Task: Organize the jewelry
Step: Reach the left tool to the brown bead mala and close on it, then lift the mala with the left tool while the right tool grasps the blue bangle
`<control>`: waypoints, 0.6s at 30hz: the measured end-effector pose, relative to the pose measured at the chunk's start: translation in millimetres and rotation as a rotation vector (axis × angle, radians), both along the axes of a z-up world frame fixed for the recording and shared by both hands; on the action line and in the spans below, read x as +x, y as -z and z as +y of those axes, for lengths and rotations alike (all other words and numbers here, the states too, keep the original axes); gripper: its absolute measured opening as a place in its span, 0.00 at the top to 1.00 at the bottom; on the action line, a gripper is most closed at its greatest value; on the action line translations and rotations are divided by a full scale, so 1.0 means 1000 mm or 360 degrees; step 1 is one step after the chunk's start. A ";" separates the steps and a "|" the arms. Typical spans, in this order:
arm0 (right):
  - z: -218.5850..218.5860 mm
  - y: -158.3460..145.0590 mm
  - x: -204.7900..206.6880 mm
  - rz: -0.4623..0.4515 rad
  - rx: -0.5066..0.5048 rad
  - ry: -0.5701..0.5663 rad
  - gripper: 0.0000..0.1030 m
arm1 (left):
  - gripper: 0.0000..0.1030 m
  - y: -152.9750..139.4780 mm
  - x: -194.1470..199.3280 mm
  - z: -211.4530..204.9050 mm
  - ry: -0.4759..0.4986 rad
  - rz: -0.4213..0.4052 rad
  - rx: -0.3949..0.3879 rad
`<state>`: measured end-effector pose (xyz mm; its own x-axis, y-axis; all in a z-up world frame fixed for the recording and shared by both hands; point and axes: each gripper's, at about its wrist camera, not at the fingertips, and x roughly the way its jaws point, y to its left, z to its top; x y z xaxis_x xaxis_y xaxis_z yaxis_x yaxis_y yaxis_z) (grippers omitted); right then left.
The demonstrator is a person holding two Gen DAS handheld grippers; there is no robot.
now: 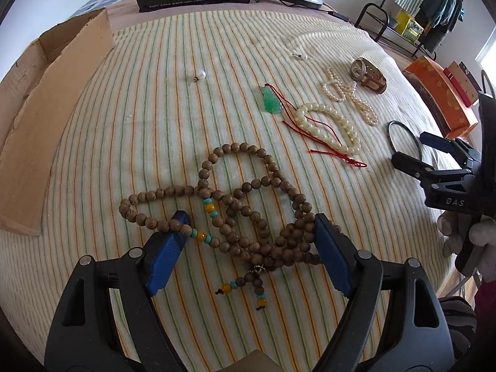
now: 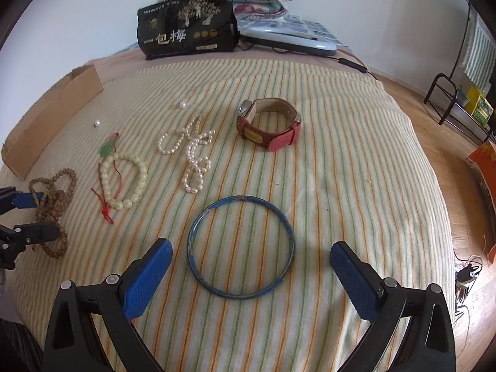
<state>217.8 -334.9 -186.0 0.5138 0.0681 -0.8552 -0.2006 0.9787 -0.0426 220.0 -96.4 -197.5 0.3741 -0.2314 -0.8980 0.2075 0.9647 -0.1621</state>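
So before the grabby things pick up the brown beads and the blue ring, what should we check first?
1. Left tool open: ok.
2. Brown bead necklace between its fingers: ok, the tangled part sits there.
3. Right tool open: ok.
4. Blue bangle lined up between its fingers: ok, it lies flat just ahead of the tips.
5. Other jewelry clear of both tools: ok; white bead bracelet and watch lie apart.
6. Cardboard box ready for them: cannot tell.

Left gripper spread wide astride tangled wooden beads on blanket.
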 end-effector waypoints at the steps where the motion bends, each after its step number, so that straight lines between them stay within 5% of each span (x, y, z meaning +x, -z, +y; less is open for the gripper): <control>1: 0.001 0.003 0.003 0.0008 -0.0016 0.0004 0.00 | 0.20 0.000 0.000 0.000 0.0000 -0.0007 0.0001; 5: 0.001 0.007 0.009 0.0036 -0.0032 0.0016 0.00 | 0.36 -0.001 0.001 0.004 -0.0030 -0.0038 0.0004; 11: 0.003 0.009 0.011 0.0051 -0.0049 0.0018 0.00 | 0.76 -0.004 0.000 0.015 -0.0067 -0.0045 -0.0035; 14: 0.003 0.008 0.010 0.0061 -0.0038 0.0017 0.04 | 0.84 -0.005 -0.001 0.020 -0.0082 -0.0027 -0.0071; 18: 0.005 0.004 0.007 0.0068 -0.0009 -0.0010 0.25 | 0.84 -0.008 -0.005 0.020 -0.0077 -0.0030 -0.0068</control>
<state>225.1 -329.4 -190.1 0.4761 0.0665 -0.8769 -0.2086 0.9772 -0.0391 215.2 -76.3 -190.0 0.4024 -0.2504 -0.8805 0.1642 0.9660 -0.1997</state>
